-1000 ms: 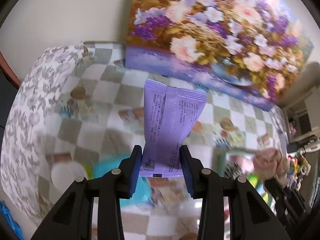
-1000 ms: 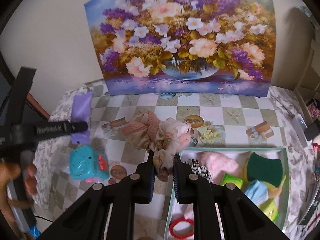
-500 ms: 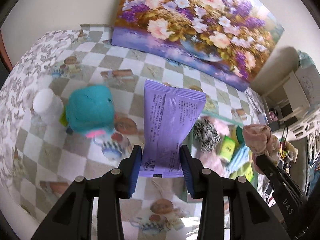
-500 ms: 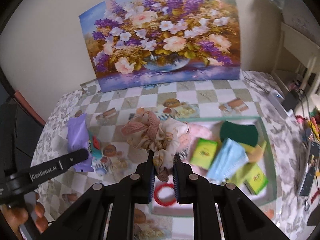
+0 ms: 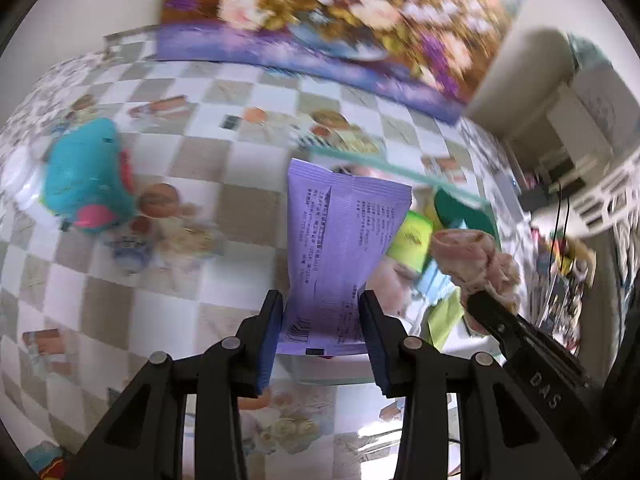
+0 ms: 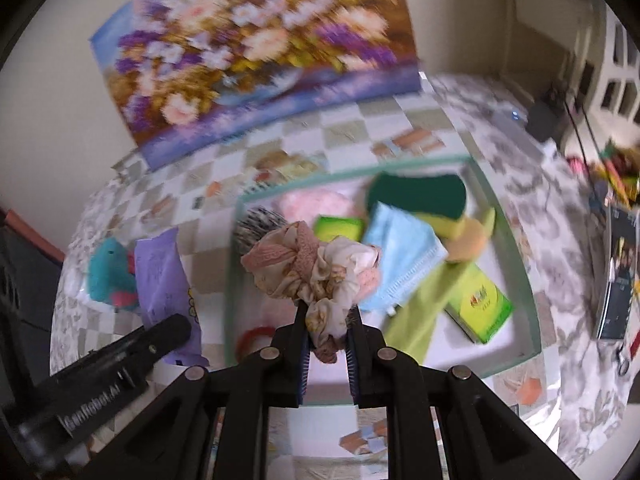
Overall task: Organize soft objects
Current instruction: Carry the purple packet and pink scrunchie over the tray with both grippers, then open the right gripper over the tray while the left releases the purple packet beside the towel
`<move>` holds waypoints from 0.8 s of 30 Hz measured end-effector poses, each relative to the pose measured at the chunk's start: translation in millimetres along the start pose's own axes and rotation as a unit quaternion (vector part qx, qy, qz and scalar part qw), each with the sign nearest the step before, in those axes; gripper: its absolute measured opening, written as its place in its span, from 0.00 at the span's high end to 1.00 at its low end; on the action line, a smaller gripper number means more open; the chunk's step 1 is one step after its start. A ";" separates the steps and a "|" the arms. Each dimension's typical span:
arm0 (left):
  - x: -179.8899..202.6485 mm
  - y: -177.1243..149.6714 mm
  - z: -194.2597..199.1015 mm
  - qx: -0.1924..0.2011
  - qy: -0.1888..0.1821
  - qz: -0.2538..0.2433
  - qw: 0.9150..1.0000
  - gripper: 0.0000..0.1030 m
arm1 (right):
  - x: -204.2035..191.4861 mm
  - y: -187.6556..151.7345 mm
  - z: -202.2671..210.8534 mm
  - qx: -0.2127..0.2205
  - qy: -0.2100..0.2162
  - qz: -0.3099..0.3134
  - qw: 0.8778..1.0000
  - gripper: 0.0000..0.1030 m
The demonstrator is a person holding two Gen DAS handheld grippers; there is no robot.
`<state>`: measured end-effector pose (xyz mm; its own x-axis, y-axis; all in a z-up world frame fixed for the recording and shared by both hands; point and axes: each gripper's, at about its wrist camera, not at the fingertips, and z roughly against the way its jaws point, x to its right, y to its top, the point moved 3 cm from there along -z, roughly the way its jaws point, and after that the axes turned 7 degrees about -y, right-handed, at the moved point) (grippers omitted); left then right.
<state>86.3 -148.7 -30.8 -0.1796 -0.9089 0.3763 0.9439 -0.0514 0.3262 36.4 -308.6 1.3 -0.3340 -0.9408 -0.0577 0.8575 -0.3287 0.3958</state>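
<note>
Red ring [image 6: 256,338]: right view only

Tray [image 6: 520,264] interior is crowded: green sponge [image 6: 416,192], blue cloth [image 6: 396,256], green box [image 6: 480,304] fill centre/right of frame. Bare floor is seen at lower-left near red ring [image 6: 252,340]. Outside, tablecloth [image 5: 192,184] lies open mid-frame; teal toy [image 5: 84,176] blocks left edge; painting [image 6: 256,52] closes off top.

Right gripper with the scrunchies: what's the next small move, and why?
Probably lower a little and release. The right gripper holds the scrunchie bundle above the green-rimmed tray, where other soft items already lie.
</note>
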 end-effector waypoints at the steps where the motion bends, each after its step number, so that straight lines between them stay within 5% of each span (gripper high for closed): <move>1: 2.7 -3.8 -7.1 -0.007 0.003 -0.005 1.000 0.61 | 5.2 -0.5 -5.2 -0.008 -0.002 -0.006 1.000 0.84; 10: 17.8 -22.4 -44.4 -0.060 -0.012 -0.028 0.998 0.61 | 36.1 -6.5 -34.0 -0.052 -0.019 -0.042 0.998 0.84; 24: 18.4 -27.8 -67.8 -0.090 -0.010 -0.038 0.995 0.60 | 39.8 -22.6 -70.8 -0.115 -0.039 -0.046 0.992 0.82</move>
<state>75.6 -192.0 -91.8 -0.2557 -0.8916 0.3738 0.9615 -0.1940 0.1948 31.5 -344.5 -74.8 -0.4362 -0.8998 -0.0092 0.8856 -0.4311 0.1726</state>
